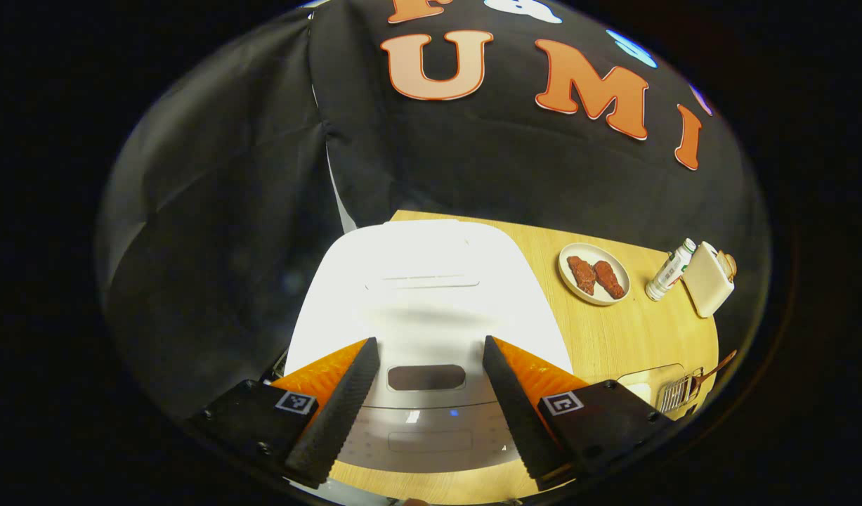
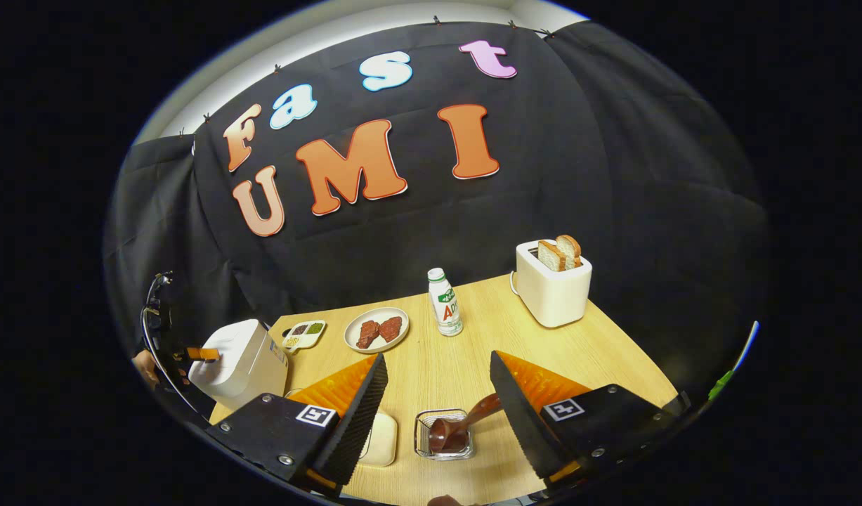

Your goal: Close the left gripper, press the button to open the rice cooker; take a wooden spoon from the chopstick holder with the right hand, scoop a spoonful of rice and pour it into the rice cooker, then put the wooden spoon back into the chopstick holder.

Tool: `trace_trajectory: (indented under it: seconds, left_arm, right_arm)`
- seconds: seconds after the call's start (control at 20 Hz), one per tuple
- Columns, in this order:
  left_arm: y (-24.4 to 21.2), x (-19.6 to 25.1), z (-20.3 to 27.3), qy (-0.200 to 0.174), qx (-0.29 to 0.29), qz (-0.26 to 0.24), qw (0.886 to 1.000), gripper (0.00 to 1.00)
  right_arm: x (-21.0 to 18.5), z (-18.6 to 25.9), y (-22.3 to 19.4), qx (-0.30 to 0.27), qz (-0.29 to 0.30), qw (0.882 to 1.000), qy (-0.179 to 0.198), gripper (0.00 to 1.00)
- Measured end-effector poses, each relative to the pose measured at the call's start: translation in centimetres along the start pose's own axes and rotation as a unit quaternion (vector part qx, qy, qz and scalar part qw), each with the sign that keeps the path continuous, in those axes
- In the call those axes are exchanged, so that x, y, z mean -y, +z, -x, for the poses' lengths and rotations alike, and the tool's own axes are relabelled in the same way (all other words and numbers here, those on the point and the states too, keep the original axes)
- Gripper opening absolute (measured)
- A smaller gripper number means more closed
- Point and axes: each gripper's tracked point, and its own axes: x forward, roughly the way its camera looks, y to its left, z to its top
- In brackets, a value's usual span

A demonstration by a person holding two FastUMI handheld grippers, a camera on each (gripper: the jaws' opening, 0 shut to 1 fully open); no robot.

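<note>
The white rice cooker point(image 1: 431, 295) stands with its lid down right in front of my left gripper point(image 1: 429, 342). That gripper is open, and its fingers frame the dark oval button point(image 1: 426, 377) from above. In the right gripper view the cooker point(image 2: 239, 362) sits at the table's far left, with the left gripper point(image 2: 202, 353) over it. My right gripper point(image 2: 439, 357) is open and holds nothing. It hovers above the wire chopstick holder point(image 2: 442, 436), where the wooden spoon point(image 2: 466, 422) leans to the right. A cream rice container point(image 2: 381, 439) lies beside the holder, partly hidden by a finger.
A plate of meat point(image 2: 376, 329), a small bottle point(image 2: 445, 302) and a toaster with bread point(image 2: 551, 284) stand along the back of the wooden table point(image 2: 613, 365). A small condiment tray point(image 2: 304, 335) lies near the cooker. A hand point(image 2: 146, 365) shows at far left.
</note>
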Motion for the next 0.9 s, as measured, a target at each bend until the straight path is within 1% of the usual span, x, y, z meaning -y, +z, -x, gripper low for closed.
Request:
trace_trajectory:
  seconds: [0.05, 0.15, 0.25, 0.35, 0.45, 0.55, 0.6, 0.65, 0.8, 0.9]
  left_arm:
    - [-0.3, 0.0, 0.2, 0.002, -0.009, 0.003, 1.0, 1.0]
    - [0.9, 0.7, 1.3, -0.008, 0.006, 0.019, 1.0, 1.0]
    - [3.7, 0.9, 3.1, -0.008, 0.049, 0.014, 0.999, 1.0]
    - [7.1, 1.5, 6.4, -0.005, 0.104, -0.001, 0.995, 1.0]
    - [10.5, 2.7, 10.5, -0.006, 0.168, -0.016, 0.986, 1.0]
    - [13.4, 4.2, 14.8, -0.006, 0.23, -0.024, 0.973, 1.0]
    - [14.6, 5.2, 16.3, -0.009, 0.255, -0.024, 0.967, 1.0]
    - [15.2, 6.3, 18.1, -0.016, 0.275, -0.021, 0.961, 0.99]
    - [16.2, 8.1, 22.9, -0.034, 0.322, -0.011, 0.946, 1.0]
    - [16.6, 8.0, 25.4, -0.026, 0.356, -0.01, 0.934, 1.0]
  right_arm:
    - [-0.3, 0.0, 0.3, 0.002, 0.004, 1.0, 0.003, 0.92]
    - [-1.3, -0.5, 1.9, 0.013, 0.021, 1.0, 0.005, 0.92]
    - [-2.1, -0.2, 3.8, 0.034, 0.043, 0.998, 0.004, 0.92]
    - [-3.4, 0.0, 6.5, 0.061, 0.068, 0.996, 0.007, 0.92]
    - [-5.0, 0.7, 9.6, 0.096, 0.091, 0.991, 0.009, 0.92]
    - [-6.2, 1.0, 11.9, 0.129, 0.108, 0.986, -0.001, 0.92]
    - [-7.1, 1.2, 12.5, 0.138, 0.113, 0.984, 0.0, 0.92]
    - [-8.7, 1.4, 12.9, 0.147, 0.117, 0.982, 0.017, 0.92]
    - [-12.1, 2.2, 14.6, 0.172, 0.119, 0.977, 0.044, 0.92]
    - [-13.7, 2.6, 15.8, 0.186, 0.113, 0.974, 0.058, 0.92]
